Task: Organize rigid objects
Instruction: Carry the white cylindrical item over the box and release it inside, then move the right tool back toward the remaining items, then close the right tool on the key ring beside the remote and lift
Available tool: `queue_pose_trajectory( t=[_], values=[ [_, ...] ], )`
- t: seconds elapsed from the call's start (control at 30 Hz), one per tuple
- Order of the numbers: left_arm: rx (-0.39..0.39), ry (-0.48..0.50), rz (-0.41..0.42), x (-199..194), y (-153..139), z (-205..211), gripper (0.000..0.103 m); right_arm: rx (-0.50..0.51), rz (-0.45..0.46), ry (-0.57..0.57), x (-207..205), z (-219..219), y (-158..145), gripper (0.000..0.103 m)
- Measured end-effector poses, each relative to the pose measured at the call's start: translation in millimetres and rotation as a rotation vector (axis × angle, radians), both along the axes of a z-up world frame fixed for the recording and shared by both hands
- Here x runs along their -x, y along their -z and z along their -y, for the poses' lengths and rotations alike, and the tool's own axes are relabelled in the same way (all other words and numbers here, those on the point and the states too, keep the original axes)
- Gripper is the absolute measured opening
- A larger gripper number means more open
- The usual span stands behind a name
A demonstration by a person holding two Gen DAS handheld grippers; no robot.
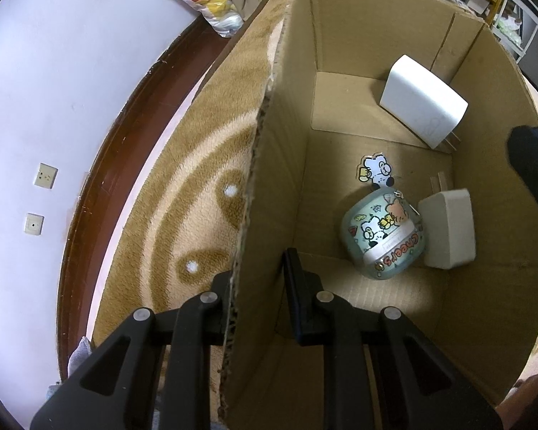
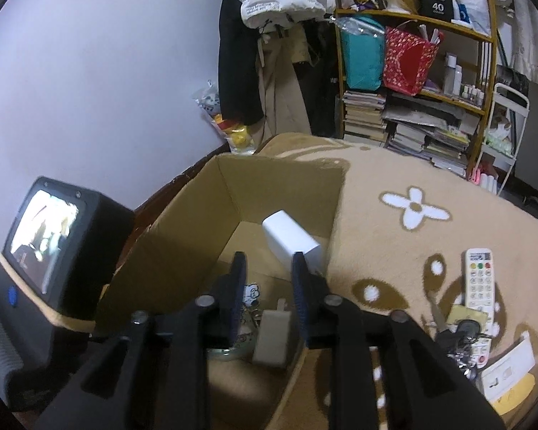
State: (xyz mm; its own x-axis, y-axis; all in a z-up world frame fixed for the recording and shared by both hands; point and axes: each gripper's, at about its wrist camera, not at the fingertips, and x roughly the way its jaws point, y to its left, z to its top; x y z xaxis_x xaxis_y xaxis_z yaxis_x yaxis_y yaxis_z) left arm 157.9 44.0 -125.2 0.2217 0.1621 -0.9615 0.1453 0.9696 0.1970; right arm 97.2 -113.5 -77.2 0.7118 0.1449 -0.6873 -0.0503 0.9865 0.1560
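Note:
An open cardboard box stands on a tan patterned blanket. On its floor lie a large white block, a small white charger, a round cartoon-printed case and a cartoon charm. My left gripper straddles the box's left wall, one finger outside and one inside, with a gap showing. My right gripper hangs open over the box, nothing between its fingers. The blurred charger lies directly below it, beside the white block.
On the blanket right of the box lie a white remote, a bunch of keys and a white-and-yellow card. A crowded bookshelf and hanging clothes stand behind. A wall with a brown skirting runs along the left.

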Motion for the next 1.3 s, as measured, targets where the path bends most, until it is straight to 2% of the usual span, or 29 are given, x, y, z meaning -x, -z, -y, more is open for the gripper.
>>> queue_pose_trajectory(
  t=[0.07,0.1,0.13,0.23,0.3,0.43,0.63,0.77,0.93,1.1,1.3],
  values=[
    [0.000,0.001,0.001,0,0,0,0.019,-0.004,0.014,-0.003,3,4,-6,0.058],
    [-0.002,0.002,0.000,0,0,0,0.019,0.015,0.025,0.015,4,6,-10,0.073],
    [-0.002,0.001,0.000,0,1,0,0.019,0.031,0.038,0.026,5,8,-13,0.084],
    [-0.002,0.001,0.001,0,1,0,0.019,0.052,0.069,0.036,10,17,-23,0.099],
    [-0.003,0.001,0.000,0,2,0,0.019,0.073,0.069,0.060,11,25,-26,0.103],
    [-0.003,0.002,0.000,0,2,0,0.019,0.111,0.055,0.164,10,45,-22,0.103],
    [-0.003,0.000,0.001,0,3,0,0.019,0.081,0.003,0.284,18,82,1,0.103],
    [-0.004,0.000,0.001,0,2,1,0.019,0.063,-0.032,0.319,25,105,17,0.103],
    [-0.005,0.000,0.001,0,2,1,0.019,-0.012,-0.075,0.358,34,134,36,0.103],
    [-0.005,0.000,0.001,0,2,1,0.020,-0.035,-0.105,0.362,37,142,47,0.103],
    [-0.008,0.003,0.002,0,2,1,0.020,-0.076,-0.177,0.354,39,146,66,0.085]
  ],
)
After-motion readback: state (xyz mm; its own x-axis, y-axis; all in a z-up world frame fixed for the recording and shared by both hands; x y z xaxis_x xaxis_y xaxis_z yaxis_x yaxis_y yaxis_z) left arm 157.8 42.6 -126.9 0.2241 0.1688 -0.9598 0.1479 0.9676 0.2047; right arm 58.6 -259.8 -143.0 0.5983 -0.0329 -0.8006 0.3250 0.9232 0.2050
